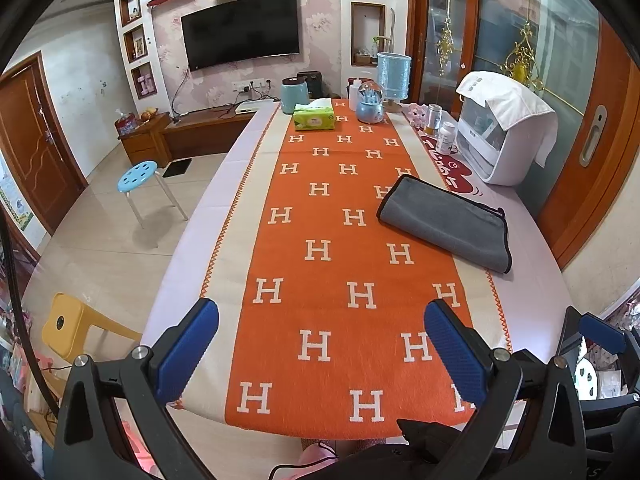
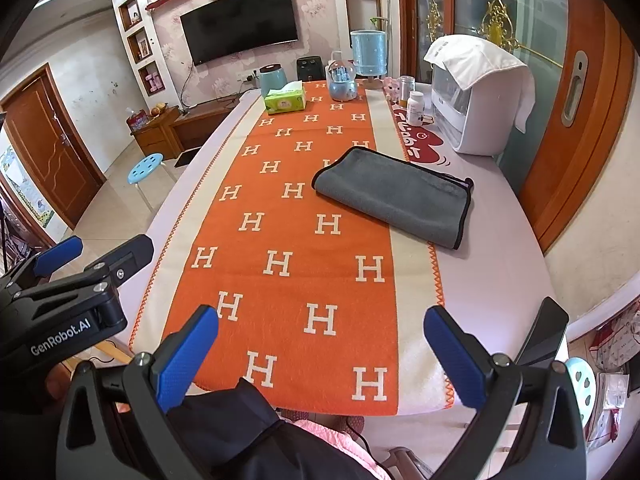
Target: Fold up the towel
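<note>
Left wrist view shows the left gripper (image 1: 322,344) spread wide with nothing between its blue pads, hovering over the near end of the tabletop (image 1: 532,280). A grey towel (image 1: 444,222), folded flat with a black edge, lies right of centre, partly on the orange runner (image 1: 340,264) and partly on the pale cloth. From the right wrist view the right gripper (image 2: 320,344) gapes just as wide and empty, with the towel (image 2: 394,196) well ahead, upper right of centre.
</note>
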A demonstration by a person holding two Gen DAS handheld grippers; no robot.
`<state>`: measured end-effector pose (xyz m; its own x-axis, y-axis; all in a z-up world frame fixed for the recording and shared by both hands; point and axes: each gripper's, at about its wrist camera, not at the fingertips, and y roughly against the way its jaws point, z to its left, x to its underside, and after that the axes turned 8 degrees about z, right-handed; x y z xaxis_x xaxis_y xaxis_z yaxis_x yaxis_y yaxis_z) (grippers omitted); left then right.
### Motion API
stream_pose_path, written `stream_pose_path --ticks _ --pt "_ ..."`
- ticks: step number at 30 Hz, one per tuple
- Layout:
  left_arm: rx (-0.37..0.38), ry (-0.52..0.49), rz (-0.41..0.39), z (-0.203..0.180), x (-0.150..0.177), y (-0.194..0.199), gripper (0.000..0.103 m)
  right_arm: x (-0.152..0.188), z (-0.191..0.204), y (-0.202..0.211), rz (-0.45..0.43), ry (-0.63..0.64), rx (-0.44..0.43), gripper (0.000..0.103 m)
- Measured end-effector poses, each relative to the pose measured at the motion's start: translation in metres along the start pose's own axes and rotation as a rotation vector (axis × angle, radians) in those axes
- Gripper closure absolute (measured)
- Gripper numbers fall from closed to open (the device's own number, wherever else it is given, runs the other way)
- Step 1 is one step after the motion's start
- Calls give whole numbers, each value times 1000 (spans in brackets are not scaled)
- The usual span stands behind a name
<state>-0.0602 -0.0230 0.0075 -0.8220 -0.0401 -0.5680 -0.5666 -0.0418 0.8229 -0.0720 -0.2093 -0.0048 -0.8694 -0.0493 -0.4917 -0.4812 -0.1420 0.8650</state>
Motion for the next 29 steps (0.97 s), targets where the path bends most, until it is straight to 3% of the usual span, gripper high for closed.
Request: stream_pose_path --ticks 29 --pt "6 -9 9 -7 1 -5 1 -3 -8 -7 19 -34 9 0"
